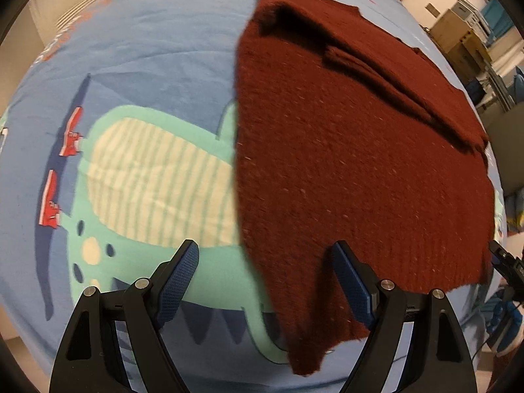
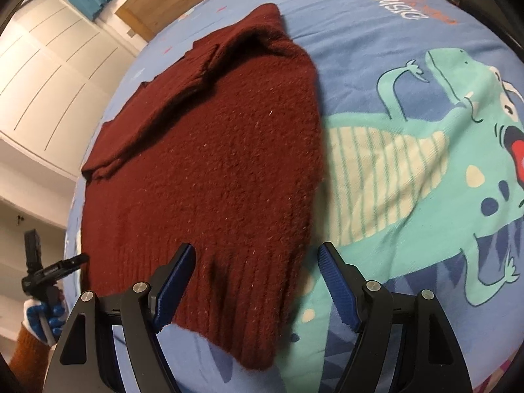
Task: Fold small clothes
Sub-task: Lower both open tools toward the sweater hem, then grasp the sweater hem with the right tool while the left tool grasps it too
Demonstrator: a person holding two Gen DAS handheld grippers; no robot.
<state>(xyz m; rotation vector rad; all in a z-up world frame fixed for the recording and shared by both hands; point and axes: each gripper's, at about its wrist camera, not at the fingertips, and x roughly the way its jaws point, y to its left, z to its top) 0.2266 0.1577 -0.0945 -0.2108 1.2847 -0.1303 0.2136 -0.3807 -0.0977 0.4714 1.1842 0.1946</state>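
Maroon knit sweater (image 1: 353, 163) on dinosaur-print sheet (image 1: 147, 65), cardboard boxes (image 1: 465, 39) beyond

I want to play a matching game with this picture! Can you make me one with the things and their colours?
Things:
1. sweater
2. dinosaur
3. bed sheet
4. gripper pads

Colours:
A. light blue
B. dark blue
C. dark red
D. teal with a cream striped belly

Pairs: 1-C, 2-D, 3-A, 4-B
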